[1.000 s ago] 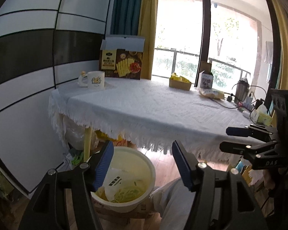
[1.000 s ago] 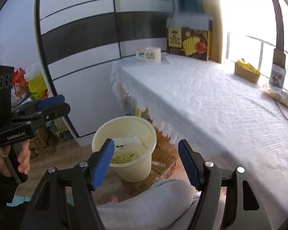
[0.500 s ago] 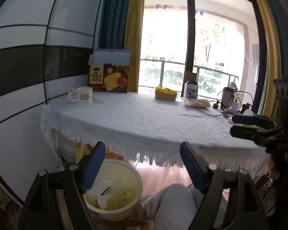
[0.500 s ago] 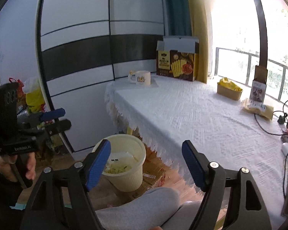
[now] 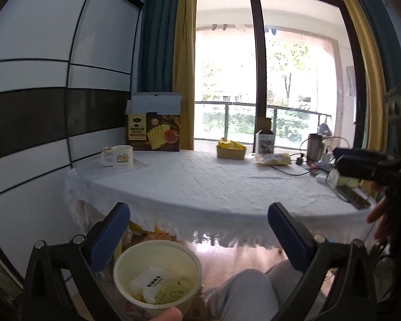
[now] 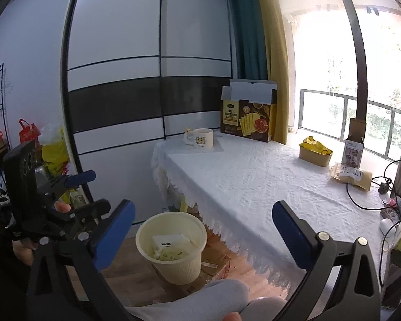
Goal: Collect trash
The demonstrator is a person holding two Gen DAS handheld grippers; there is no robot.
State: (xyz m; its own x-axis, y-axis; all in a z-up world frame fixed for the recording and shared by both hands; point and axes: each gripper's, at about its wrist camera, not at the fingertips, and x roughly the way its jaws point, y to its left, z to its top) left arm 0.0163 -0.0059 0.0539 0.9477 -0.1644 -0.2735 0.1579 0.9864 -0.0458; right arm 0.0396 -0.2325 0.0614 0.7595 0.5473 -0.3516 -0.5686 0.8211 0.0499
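The cream waste bin (image 6: 171,243) stands on the wooden floor just off the bench's near corner, on what looks like a flattened cardboard box (image 6: 216,263). Inside lie a white packet with a dark barcode-like mark (image 6: 169,240) and some pale yellowish scraps (image 6: 168,255); what they are is hard to tell from here.

The left tool (image 5: 199,236) has its blue pads spread as wide as they go, having just been opening, with nothing between them. The right tool (image 6: 203,231) is the same: jaws just opened full wide, gripping nothing. Both hang above the bin and clear of it, each visible in the other's view, held in a hand.

Against a second ago, both tools sit higher and tip more toward level, so the bin has dropped low in view and more window and wardrobe shows.

Beyond, the bench (image 5: 214,187) wears a white fringed cloth. On it stand a mug (image 5: 121,156), an open biscuit box (image 5: 153,131), a small tray of yellow wrappers (image 5: 231,149), a packet (image 5: 272,159), a steel flask (image 5: 315,147) and cables (image 5: 288,171). A grey-trousered knee (image 6: 200,301) shows below.
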